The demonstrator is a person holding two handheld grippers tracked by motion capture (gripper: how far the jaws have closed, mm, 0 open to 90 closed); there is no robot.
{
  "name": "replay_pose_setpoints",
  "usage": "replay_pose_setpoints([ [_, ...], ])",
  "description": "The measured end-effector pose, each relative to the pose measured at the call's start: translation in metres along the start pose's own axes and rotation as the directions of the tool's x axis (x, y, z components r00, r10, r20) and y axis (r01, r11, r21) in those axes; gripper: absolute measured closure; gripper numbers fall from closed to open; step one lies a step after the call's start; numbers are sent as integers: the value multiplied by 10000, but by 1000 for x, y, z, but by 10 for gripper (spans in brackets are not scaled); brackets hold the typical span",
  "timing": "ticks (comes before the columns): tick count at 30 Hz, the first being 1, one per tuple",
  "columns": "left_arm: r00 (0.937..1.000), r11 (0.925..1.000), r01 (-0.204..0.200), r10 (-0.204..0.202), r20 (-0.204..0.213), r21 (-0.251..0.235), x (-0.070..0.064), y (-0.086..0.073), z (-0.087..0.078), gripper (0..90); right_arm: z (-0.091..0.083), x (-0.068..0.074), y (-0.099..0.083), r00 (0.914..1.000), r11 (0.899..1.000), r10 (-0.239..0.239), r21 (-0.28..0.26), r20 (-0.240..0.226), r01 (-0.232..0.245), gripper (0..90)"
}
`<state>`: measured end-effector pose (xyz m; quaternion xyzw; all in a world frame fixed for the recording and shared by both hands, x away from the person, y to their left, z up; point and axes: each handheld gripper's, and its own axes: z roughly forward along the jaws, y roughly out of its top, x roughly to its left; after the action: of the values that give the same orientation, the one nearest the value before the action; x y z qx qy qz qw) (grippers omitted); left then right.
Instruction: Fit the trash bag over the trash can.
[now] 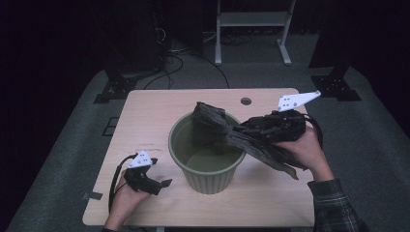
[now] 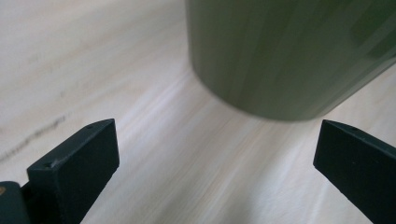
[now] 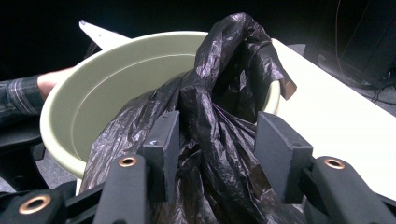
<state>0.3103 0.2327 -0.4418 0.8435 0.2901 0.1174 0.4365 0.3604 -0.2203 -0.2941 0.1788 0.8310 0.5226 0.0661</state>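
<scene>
A pale green round bin [image 1: 208, 178] stands mid-table. A crumpled black plastic bag [image 1: 258, 145] hangs over its right rim, one end bunched up inside the bin. My right gripper [image 1: 241, 129] is at the bin's right side, shut on the bag. In the right gripper view the bag [image 3: 219, 93] fills the gap between the jaws [image 3: 217, 140], with the bin [image 3: 116, 88] behind. My left gripper [image 1: 164, 186] rests low on the table left of the bin, open and holding nothing. In the left gripper view its jaws [image 2: 215, 154] stand wide apart facing the bin's wall [image 2: 280, 56].
The light wood table [image 1: 154, 111] has a round cable hole [image 1: 245, 101] at its far edge. A white frame [image 1: 251, 19] and dark stand bases [image 1: 113, 89] sit on the grey floor beyond. A tape scrap [image 1: 92, 195] marks the near left corner.
</scene>
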Motion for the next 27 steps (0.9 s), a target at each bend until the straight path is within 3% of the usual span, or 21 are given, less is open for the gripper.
replay_pose_setpoints([
  [6,9981,9990,-381,391,466,-227,-3,22,-18,0,2,-1,-1,9999,10000,30,-31,-170,-30,497],
  [14,9912,9954,-740,800,1051,-607,-8,46,-41,73,2,-1,3,9995,9995,89,-316,-308,-99,493],
  [20,9864,9919,-1008,1098,1223,-779,-15,67,-61,210,0,0,7,9991,9989,126,-448,-398,-144,473],
  [27,9812,9839,-1355,1496,1222,-1164,-19,94,-78,249,2,3,9,9972,9979,203,-600,-716,-247,420],
])
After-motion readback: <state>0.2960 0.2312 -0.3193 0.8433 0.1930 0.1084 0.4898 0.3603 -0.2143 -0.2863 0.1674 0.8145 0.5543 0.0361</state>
